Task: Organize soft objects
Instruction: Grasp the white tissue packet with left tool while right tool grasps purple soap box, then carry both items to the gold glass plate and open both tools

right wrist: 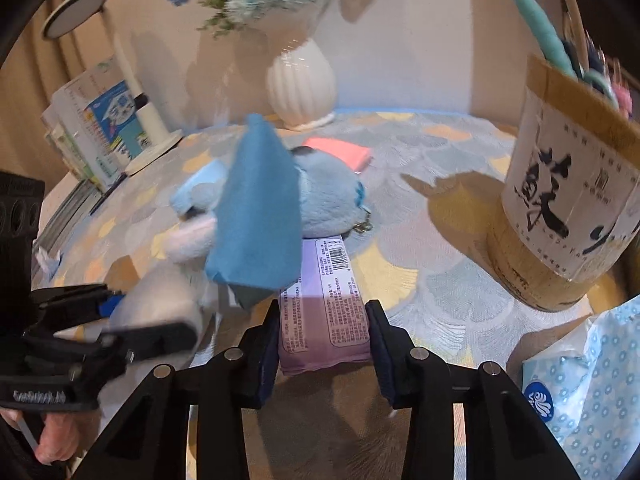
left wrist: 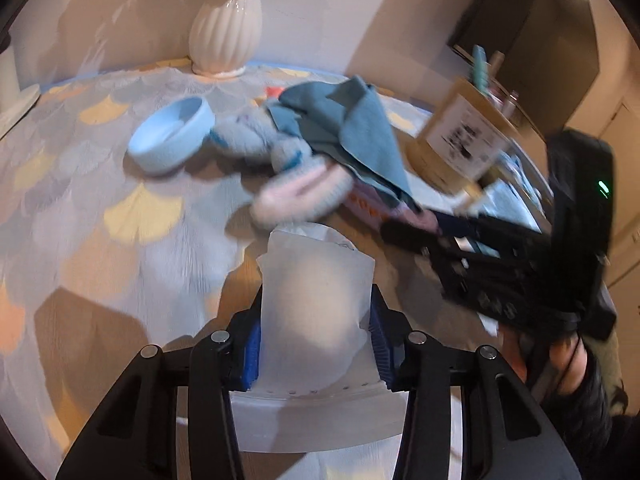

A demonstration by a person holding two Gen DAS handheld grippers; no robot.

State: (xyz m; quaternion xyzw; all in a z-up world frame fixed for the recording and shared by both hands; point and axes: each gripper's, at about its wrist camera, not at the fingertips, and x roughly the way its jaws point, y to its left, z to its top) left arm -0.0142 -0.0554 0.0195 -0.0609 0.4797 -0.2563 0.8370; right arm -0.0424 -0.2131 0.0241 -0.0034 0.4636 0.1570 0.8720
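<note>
At the bottom centre of the left wrist view, the left gripper [left wrist: 316,320] is closed on a white tissue pack [left wrist: 316,292]; the blue pads press on both its sides. I can read no writing on it because of blur.

At the bottom centre of the right wrist view, the right gripper [right wrist: 324,340] is clamped on a purple packet [right wrist: 324,304]. The packet has a barcode label and small printed lines, too fine to read.

Above the packet, in the middle of this view, lies a plush toy [right wrist: 320,200], and a blue cloth [right wrist: 260,216] lies partly over it. A pink pad [right wrist: 340,152] is behind them on the tablecloth [right wrist: 420,220].

At the right edge stands a cardboard tube [right wrist: 568,208] with big black brush characters on a white label. In the lower right corner is a dotted blue tissue bag [right wrist: 592,380] with a round blue logo. At the upper centre stands a white vase [right wrist: 300,88]. In the left wrist view, a pale blue bowl [left wrist: 172,140] sits left of the toy.
</note>
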